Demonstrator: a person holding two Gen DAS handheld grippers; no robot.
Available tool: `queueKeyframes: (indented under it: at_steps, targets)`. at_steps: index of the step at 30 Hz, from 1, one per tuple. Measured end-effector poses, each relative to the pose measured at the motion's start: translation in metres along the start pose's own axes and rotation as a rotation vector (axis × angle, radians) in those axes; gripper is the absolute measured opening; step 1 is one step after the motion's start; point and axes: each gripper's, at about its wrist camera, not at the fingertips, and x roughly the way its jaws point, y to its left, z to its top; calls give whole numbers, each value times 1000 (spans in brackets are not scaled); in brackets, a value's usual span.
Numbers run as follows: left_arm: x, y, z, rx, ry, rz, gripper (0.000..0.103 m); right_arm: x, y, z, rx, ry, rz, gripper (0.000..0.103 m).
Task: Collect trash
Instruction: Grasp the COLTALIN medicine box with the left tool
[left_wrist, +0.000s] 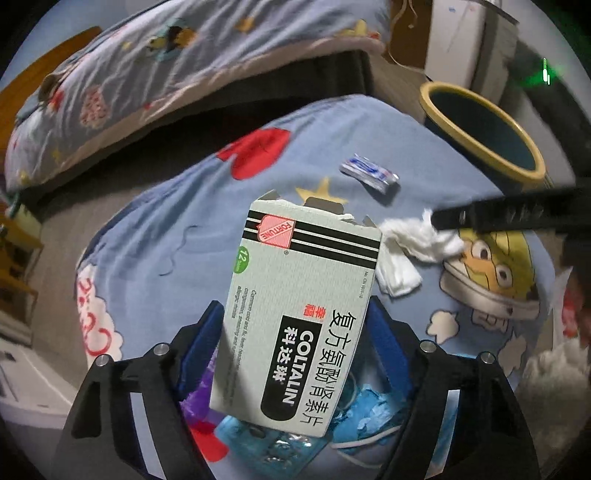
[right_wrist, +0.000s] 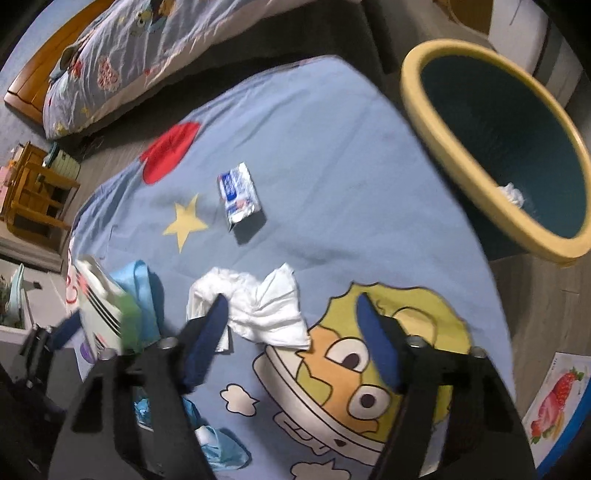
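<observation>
My left gripper (left_wrist: 295, 325) is shut on a grey-green Coltalin medicine box (left_wrist: 303, 314), held above the blue cartoon bedsheet (left_wrist: 166, 236); the box also shows in the right wrist view (right_wrist: 103, 310). My right gripper (right_wrist: 291, 310) is open just over a crumpled white tissue (right_wrist: 258, 306), its left finger touching it; the tissue also shows in the left wrist view (left_wrist: 410, 243). A small blue-white wrapper (right_wrist: 240, 194) lies farther out on the sheet, also seen in the left wrist view (left_wrist: 369, 173). A yellow-rimmed teal bin (right_wrist: 498, 147) stands at the right, with white paper inside.
Blue mask scraps (left_wrist: 369, 410) and a blister pack (left_wrist: 280, 443) lie under the box. A pillow (left_wrist: 129, 92) lies beyond the sheet. Wooden furniture (right_wrist: 33, 192) stands at the left. A printed card (right_wrist: 557, 398) lies on the floor at the right.
</observation>
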Motion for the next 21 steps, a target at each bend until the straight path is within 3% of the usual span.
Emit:
queueKeyframes:
  at_steps: [4,5,6,9,21]
  targets:
    - [-1,6,0,-32,-6,-6,77,10,6,-4,-36,12,-12,44]
    - [-1,7,0,-35,-10,-4,77,10,8,-4,-51,8,-17,36]
    - [-2,8,0,-40,-15,-6,77,11,9,-4,-63,12,-9,18]
    - [-6,10,0,-53,-27,-13,76,12,11,-5,-68,21,-2,6]
    - [-32,22,12,-129,-113,-36,76,-49,15,12,-28,-96,89,5]
